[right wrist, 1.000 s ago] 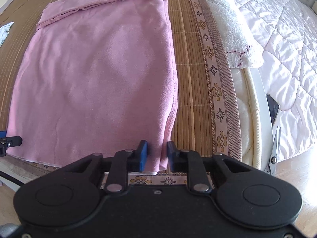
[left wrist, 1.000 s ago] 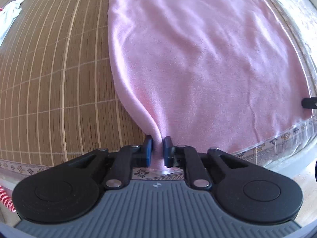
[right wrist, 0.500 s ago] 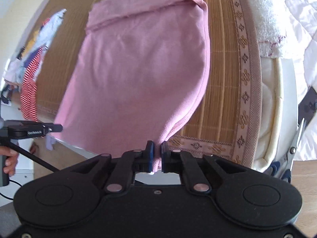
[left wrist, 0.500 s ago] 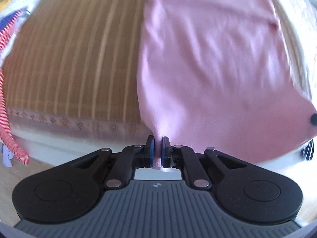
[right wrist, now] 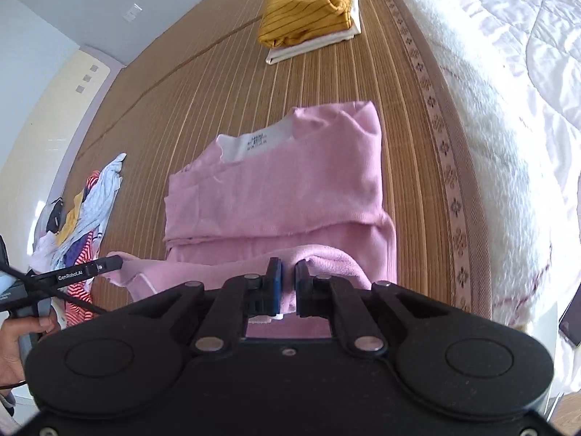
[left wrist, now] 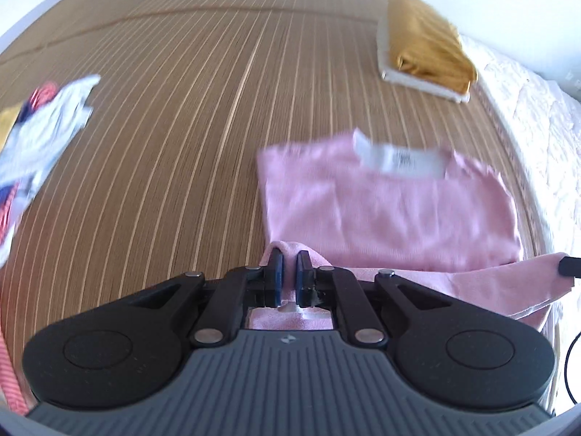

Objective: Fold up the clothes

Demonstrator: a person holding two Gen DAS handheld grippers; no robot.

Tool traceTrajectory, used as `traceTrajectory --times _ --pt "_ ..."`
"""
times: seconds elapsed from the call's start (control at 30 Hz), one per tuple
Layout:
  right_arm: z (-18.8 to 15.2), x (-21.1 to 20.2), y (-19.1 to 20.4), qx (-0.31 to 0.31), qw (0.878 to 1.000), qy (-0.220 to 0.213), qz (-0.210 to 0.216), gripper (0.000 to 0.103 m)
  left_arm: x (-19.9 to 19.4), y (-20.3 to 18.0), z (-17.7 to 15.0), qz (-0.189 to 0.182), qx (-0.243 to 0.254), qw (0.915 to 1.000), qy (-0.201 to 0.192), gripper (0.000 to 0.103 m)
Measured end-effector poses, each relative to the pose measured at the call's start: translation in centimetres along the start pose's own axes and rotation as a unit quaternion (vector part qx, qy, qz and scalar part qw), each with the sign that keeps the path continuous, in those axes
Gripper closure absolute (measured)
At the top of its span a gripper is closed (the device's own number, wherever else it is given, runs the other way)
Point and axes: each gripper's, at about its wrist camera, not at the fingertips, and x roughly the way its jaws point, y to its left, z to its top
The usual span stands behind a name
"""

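A pink garment (left wrist: 388, 214) lies on the bamboo mat (left wrist: 181, 109), its near hem lifted and carried over its own body. A white label (left wrist: 399, 160) shows at its far edge. My left gripper (left wrist: 289, 274) is shut on the hem's left corner. My right gripper (right wrist: 287, 279) is shut on the hem's right corner; the garment (right wrist: 276, 196) spreads ahead of it. The left gripper also shows in the right wrist view (right wrist: 109, 264), pinching the hem. The right gripper's tip shows at the right edge of the left wrist view (left wrist: 570, 265).
A folded mustard garment (right wrist: 308, 3) on a folded white one sits at the far end of the mat. A heap of unfolded clothes (right wrist: 80, 214) lies at the left. A white quilt (right wrist: 508, 72) borders the mat on the right. A dark phone (right wrist: 572, 316) lies at the right.
Both grippers have lifted the pink garment's near hem and carried it forward over the garment, which now shows doubled. The views have swung up to show the far end of the mat.
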Motion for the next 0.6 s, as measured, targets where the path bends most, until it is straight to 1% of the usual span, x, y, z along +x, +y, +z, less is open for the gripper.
traceTrajectory --times 0.1,0.13,0.27,0.33,0.47,0.6 --pt "2.0 0.8 -0.8 0.021 1.000 -0.017 0.011 0.095 1.5 0.4 1.9 -0.005 0.013 0.9999 -0.004 0.094" --pt "2.8 1.2 -1.2 0.027 0.999 -0.020 0.014 0.095 2.5 0.4 2.7 -0.009 0.013 0.9999 -0.004 0.094" --pt "5.9 3.8 -2.6 0.038 0.999 -0.017 0.009 0.095 6.6 0.4 5.5 -0.032 0.016 0.9994 0.004 0.094" --pt "7.1 5.2 -2.7 0.034 0.999 -0.012 -0.004 0.095 8.0 0.5 6.2 -0.043 0.022 0.9988 0.009 0.094" --pt "8.7 7.0 -2.1 -0.002 1.000 -0.009 -0.027 0.095 10.4 1.0 7.2 -0.062 0.033 0.9974 0.019 0.094" --pt "9.8 8.2 -3.1 0.013 0.999 -0.016 -0.025 0.095 12.1 2.0 7.7 -0.063 0.030 0.9972 0.024 0.093"
